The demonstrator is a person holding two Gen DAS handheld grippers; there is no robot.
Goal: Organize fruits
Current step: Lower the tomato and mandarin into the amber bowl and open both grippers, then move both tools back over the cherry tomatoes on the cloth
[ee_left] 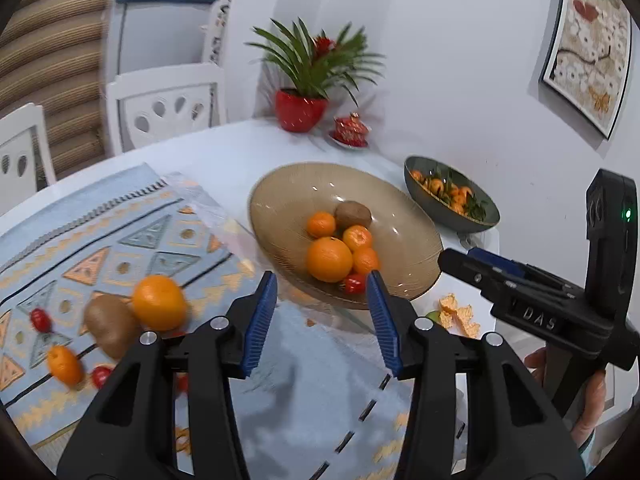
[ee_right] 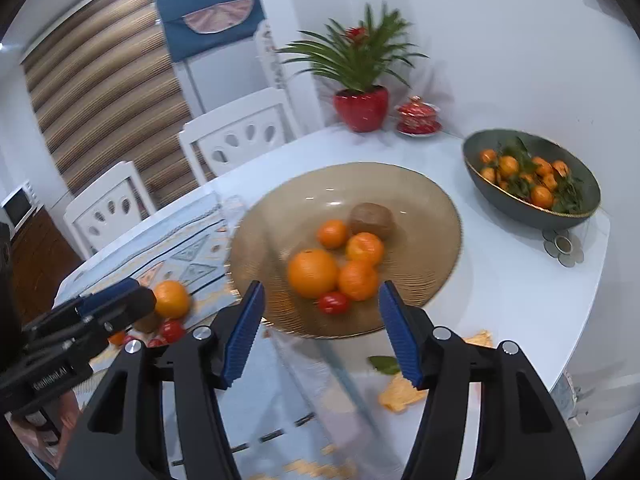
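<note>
Both grippers, left gripper (ee_left: 322, 288) and right gripper (ee_right: 320, 298), spread empty near the amber bowl (ee_right: 420, 200)

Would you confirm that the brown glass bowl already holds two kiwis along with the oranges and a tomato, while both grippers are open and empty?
Not quite: the right wrist view shows only one kiwi in the brown glass bowl, beside the oranges and a tomato. The other kiwi lies on the patterned mat. The left gripper and right gripper are indeed open and empty.
</note>
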